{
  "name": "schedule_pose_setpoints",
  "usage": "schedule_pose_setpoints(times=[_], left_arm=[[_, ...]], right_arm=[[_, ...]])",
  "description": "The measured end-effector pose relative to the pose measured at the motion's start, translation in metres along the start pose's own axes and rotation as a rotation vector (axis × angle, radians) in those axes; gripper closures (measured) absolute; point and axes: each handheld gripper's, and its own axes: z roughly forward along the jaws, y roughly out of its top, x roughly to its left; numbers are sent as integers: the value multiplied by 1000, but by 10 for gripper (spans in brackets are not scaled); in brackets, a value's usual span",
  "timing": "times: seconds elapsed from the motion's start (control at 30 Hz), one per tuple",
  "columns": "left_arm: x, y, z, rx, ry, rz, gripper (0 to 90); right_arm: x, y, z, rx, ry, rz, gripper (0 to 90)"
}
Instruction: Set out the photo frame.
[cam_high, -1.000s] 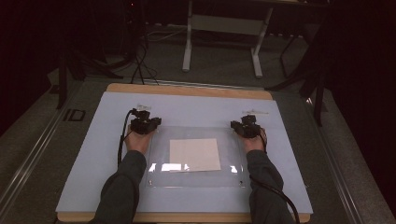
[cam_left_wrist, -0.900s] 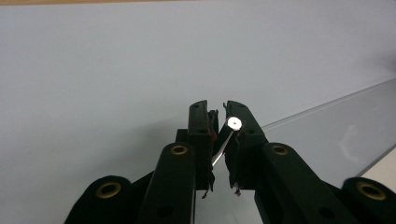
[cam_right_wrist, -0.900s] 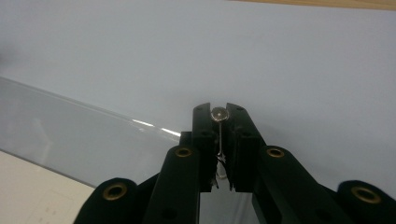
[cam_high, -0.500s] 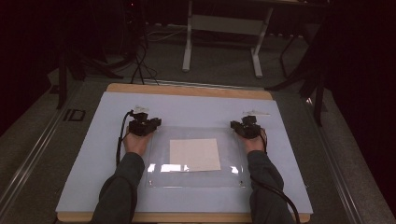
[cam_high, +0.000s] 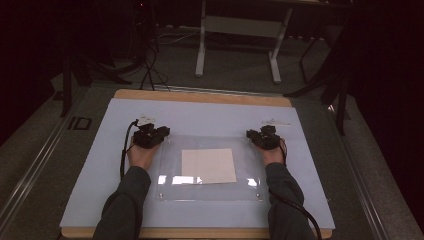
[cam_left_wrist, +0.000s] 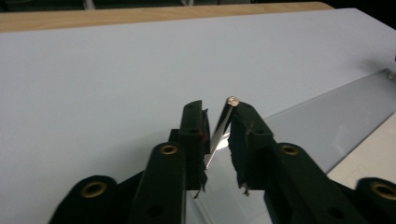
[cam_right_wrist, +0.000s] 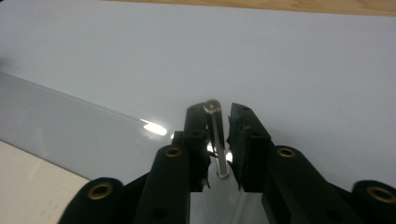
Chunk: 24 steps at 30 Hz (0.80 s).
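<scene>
the clear sheet (cam_high: 210, 172) is lying flat on the pale blue mat (cam_high: 100, 170), covering a white paper (cam_high: 208, 165). the left gripper (cam_left_wrist: 217, 128) is straddling its far left corner edge, jaws parted; the right gripper (cam_right_wrist: 219, 126) is likewise straddling the far right corner.

"ID" on floor (cam_high: 80, 123) beside table

Two tools (cam_high: 150, 134) (cam_high: 264, 136), one clear sheet (cam_high: 250, 160) (four corner screws), one paper (cam_high: 208, 165).

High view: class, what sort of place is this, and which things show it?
Probably a lab or workshop: a wooden table under a pale mat, trailing floor cables, a metal stand, dark surroundings.
</scene>
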Motion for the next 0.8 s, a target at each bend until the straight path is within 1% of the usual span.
schedule_pose_setpoints(times=[0.13, 0.27, 0.37, 0.57, 0.67, 0.8], left_arm=[[-2, -1, 0, -10, 6, 17, 802], [-3, -1, 0, -13, 12, 23, 812], [-3, -1, 0, -15, 12, 26, 815], [-4, -2, 0, -27, 13, 23, 811], [-3, -2, 0, -30, 13, 29, 815], [-4, -2, 0, -28, 22, 56, 827]], right_arm=[[-2, -3, -4, -20, -2, -15, 728], [-2, -1, -11, -39, -5, -36, 725], [-1, 1, -14, -51, -5, -59, 743], [2, 3, -12, -54, -1, -66, 818], [4, 3, -12, -55, -6, -70, 832], [3, 3, -12, -50, -1, -62, 835]])
